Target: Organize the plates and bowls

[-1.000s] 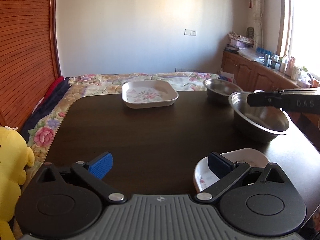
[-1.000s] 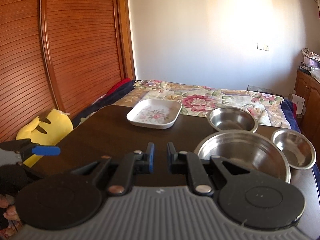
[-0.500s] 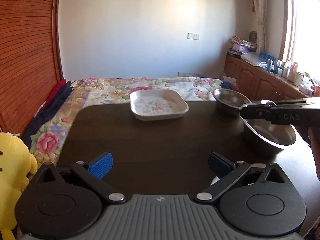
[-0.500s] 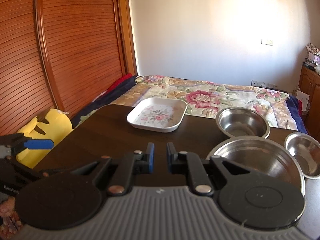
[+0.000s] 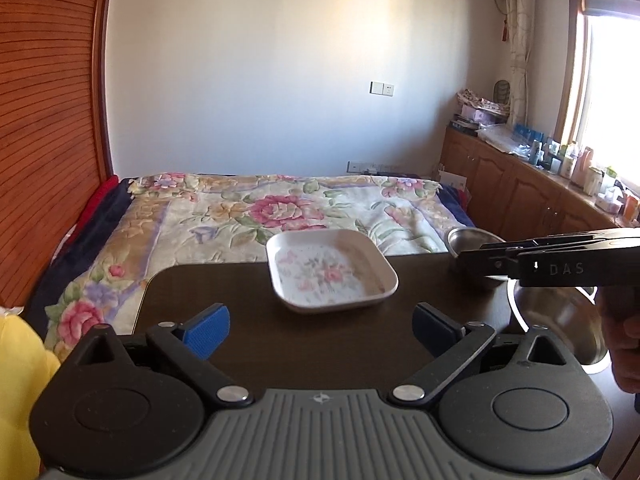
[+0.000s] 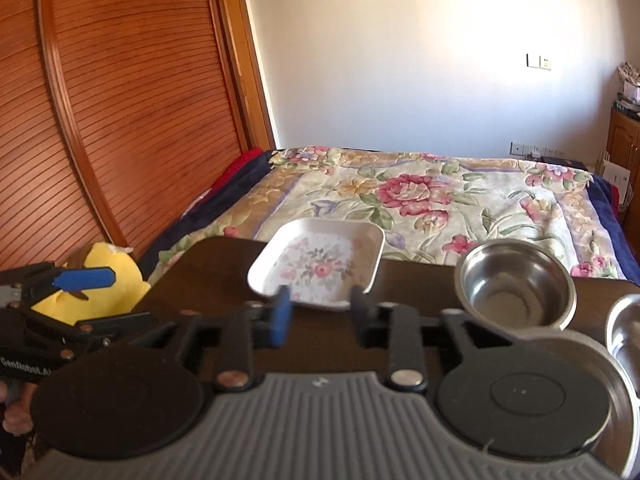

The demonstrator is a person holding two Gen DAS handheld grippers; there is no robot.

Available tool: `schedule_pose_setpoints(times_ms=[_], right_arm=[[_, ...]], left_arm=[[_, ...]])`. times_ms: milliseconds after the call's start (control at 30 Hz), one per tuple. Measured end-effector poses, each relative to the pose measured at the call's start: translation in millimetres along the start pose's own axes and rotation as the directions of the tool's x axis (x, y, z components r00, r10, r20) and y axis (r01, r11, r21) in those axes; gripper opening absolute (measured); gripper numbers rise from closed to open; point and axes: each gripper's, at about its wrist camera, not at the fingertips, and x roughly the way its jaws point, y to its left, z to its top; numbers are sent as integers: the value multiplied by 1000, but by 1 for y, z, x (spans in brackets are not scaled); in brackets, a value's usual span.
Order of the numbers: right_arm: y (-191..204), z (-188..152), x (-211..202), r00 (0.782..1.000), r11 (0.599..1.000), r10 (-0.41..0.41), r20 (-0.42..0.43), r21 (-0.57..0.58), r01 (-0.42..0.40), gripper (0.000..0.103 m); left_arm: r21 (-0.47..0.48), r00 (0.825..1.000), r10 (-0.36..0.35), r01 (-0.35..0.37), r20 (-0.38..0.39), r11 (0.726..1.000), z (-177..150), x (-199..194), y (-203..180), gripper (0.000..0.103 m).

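Steel bowls (image 6: 516, 284) and a floral plate (image 6: 320, 266) wait apart on the table (image 5: 240, 292) as both tongs, left (image 5: 320, 326) and right (image 6: 320, 314), hover empty and spread, apparently lining up on the plate

On the counter (image 5: 248, 292) we find the square plate (image 5: 330, 270) at the far edge, near the middle. To its right sits a bowl (image 6: 516, 284), also by the far edge. Nearer to us than that bowl lies a larger bowl (image 5: 560, 320), and at the right edge of the right wrist view we see part of another bowl (image 6: 624, 328). Behind the counter lies the bed (image 5: 280, 208). Left of the counter sits a plush toy (image 6: 100, 292).
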Motion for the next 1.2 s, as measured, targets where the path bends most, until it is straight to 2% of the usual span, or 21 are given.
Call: schedule_pose_setpoints(times_ms=[233, 467, 667, 867, 1200], right_arm=[[-4, 18, 36, 999, 1000, -21, -49, 17, 22, 38], [-14, 22, 74, 991, 998, -53, -124, 38, 58, 38], [-21, 20, 96, 982, 994, -78, -174, 68, 91, 37], [-25, 19, 111, 974, 991, -89, -210, 77, 107, 37], [-33, 20, 125, 966, 988, -84, -245, 105, 113, 37]], left_arm=[[7, 1000, 0, 0, -27, 1000, 22, 37, 9, 82], [20, 998, 22, -21, -58, 1000, 30, 74, 17, 69], [-15, 995, 28, -29, -91, 999, 32, 103, 27, 58], [-38, 993, 41, -46, -110, 998, 33, 122, 36, 52], [-90, 990, 23, -36, -137, 995, 31, 143, 46, 40]])
